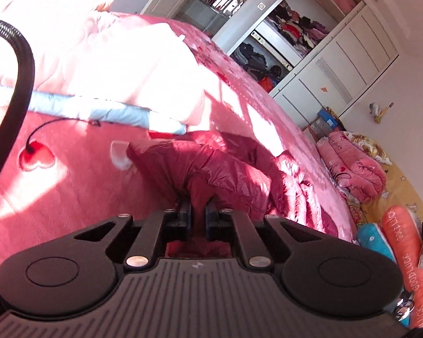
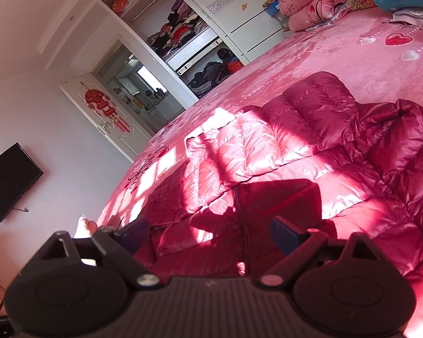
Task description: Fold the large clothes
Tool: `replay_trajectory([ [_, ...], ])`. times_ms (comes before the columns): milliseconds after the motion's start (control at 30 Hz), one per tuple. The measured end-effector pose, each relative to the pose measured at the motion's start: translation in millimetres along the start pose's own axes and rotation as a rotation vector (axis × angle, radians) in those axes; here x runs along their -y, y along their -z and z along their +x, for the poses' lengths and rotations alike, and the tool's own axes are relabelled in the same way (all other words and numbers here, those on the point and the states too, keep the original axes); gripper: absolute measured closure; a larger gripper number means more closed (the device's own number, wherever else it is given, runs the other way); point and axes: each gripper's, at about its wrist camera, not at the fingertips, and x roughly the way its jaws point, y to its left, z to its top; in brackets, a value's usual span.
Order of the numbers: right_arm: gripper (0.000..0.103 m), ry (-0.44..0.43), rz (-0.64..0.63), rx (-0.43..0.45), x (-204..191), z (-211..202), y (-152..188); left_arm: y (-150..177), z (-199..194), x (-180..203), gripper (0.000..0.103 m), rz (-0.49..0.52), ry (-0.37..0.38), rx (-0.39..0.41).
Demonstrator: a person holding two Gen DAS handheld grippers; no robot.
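On the bed (image 2: 352, 64), one red down jacket (image 2: 310, 140) lies; left claw (image 1: 198, 211) pinches its fabric, right claw (image 2: 208, 233) stands open above it.

Each hand-held gripper, left (image 1: 198, 211) and right (image 2: 208, 233), was matte black with a ribbed grey-black top plate, two round side discs and silver screws (image 1: 137, 260) at the linkage pivots. Its fingers (image 1: 211, 214) carried dark blue pads. A black corrugated cable (image 1: 19, 56) curved beside the left one.

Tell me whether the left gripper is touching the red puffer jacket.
Touching. In the left wrist view the left gripper has its fingers pinched together on a bunched fold of the red puffer jacket, with fabric squeezed between the pads.
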Motion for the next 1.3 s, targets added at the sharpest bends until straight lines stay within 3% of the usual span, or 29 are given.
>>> replay_trajectory([
  [300, 0.01, 0.018, 0.027, 0.103, 18, 3, -26, -94, 0, 90, 0.098, 0.195, 0.134, 0.11],
  [500, 0.01, 0.026, 0.067, 0.161, 35, 2, -46, -119, 37, 186, 0.098, 0.355, 0.281, 0.103],
  [667, 0.01, 0.04, 0.126, 0.207, 54, -1, -61, -97, 82, 251, 0.098, 0.452, 0.417, 0.026],
  [833, 0.01, 0.073, 0.117, 0.264, 70, -9, -79, -51, 127, 300, 0.097, 0.517, 0.523, -0.082],
  [900, 0.01, 0.083, 0.126, 0.281, 78, -11, -84, -33, 166, 323, 0.097, 0.544, 0.55, -0.14],
  [1100, 0.01, 0.127, 0.161, 0.312, 101, -14, -95, 33, 235, 331, 0.097, 0.59, 0.54, -0.271],
  [1300, 0.01, 0.136, 0.176, 0.302, 111, -8, -99, 67, 278, 322, 0.095, 0.63, 0.483, -0.314],
])
